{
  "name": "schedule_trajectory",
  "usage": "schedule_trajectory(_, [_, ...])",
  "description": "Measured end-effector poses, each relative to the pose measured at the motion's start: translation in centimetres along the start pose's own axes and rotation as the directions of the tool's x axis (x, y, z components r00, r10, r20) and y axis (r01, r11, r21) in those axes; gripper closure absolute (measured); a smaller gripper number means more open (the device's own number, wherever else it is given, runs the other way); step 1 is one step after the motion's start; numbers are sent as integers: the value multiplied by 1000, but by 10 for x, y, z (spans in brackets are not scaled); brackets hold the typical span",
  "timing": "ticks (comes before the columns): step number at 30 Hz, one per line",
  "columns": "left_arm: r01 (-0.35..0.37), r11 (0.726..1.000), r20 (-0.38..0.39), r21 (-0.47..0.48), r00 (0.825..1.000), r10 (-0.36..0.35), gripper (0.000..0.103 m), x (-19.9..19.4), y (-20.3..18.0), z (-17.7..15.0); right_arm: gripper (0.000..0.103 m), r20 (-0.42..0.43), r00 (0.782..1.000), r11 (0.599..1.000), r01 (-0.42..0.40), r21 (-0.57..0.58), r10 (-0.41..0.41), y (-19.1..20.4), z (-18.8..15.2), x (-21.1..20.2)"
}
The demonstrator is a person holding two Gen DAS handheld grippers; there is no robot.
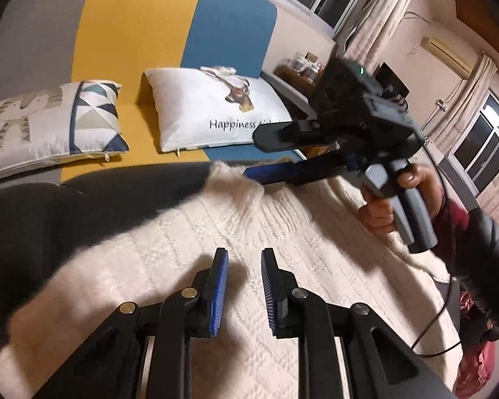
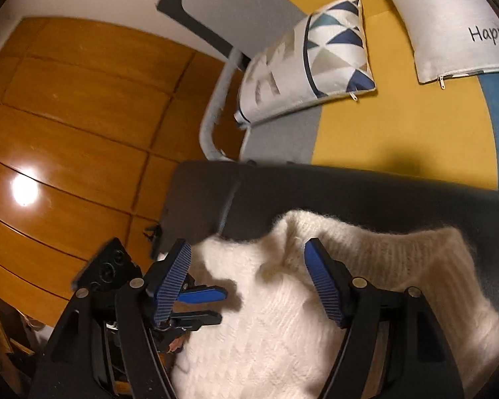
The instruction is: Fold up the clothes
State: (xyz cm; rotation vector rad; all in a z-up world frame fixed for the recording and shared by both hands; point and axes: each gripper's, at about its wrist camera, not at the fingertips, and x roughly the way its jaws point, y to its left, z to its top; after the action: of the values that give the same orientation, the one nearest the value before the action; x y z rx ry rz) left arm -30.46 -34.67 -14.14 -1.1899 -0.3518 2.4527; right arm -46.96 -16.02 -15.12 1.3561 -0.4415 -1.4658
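A fluffy white sweater [image 1: 236,259] lies spread on a dark surface [image 1: 50,226], directly under both grippers. The left gripper [image 1: 244,294] hovers over its knit with jaws slightly parted and nothing between them. The right gripper [image 2: 249,282], jaws wide and empty, hangs above the sweater's folded edge, cushions [image 2: 309,63] beyond.

White sweater [image 1: 216,239]: fuzzy, rough ribbed knit. Dark surface [image 2: 349,193] beneath: matt cloth. Gripper pads [image 2: 322,286]: blue ribbed rubbery; arms matt black plastic with metal rivets. Floor [image 2: 66,106] left: glossy wood. Far cushions [image 1: 213,106]: smooth fabric.
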Motion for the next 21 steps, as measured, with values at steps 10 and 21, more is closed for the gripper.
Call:
schedule_trajectory(10, [-12, 999, -10, -44, 1000, 12, 86, 3, 5, -3, 29, -154, 988, 993, 3, -116, -21, 34, 8, 32])
schedule_trajectory(21, [-96, 995, -29, 21, 995, 96, 86, 8, -8, -5, 32, -16, 1000, 1000, 4, 26, -4, 12, 23, 51])
